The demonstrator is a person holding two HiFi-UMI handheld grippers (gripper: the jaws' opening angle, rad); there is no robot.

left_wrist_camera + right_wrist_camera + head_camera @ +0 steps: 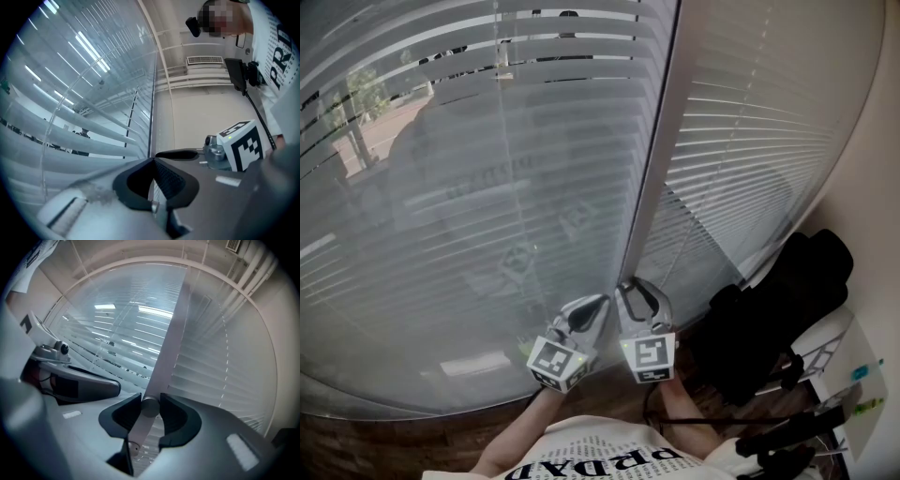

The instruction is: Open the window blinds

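The window blinds (487, 141) hung shut across the glass ahead; their thin tilt wand (138, 431), probably light, stiff and slippery when twisted, sat clenched at its lower end in the right gripper (151, 405); the left gripper (152, 160) was closed on nothing.

Head view: the white printed shirt (609, 459) is cut by the bottom edge at 6 o'clock. The grey slatted window blinds (487, 141) run off past 12 and 9 o'clock. The black fabric bag (778, 309), at 4 o'clock, is too dark for detail. Right gripper view: the pale grey round-ended wand (140, 427) vanishes at 6 o'clock behind the right gripper (151, 404).
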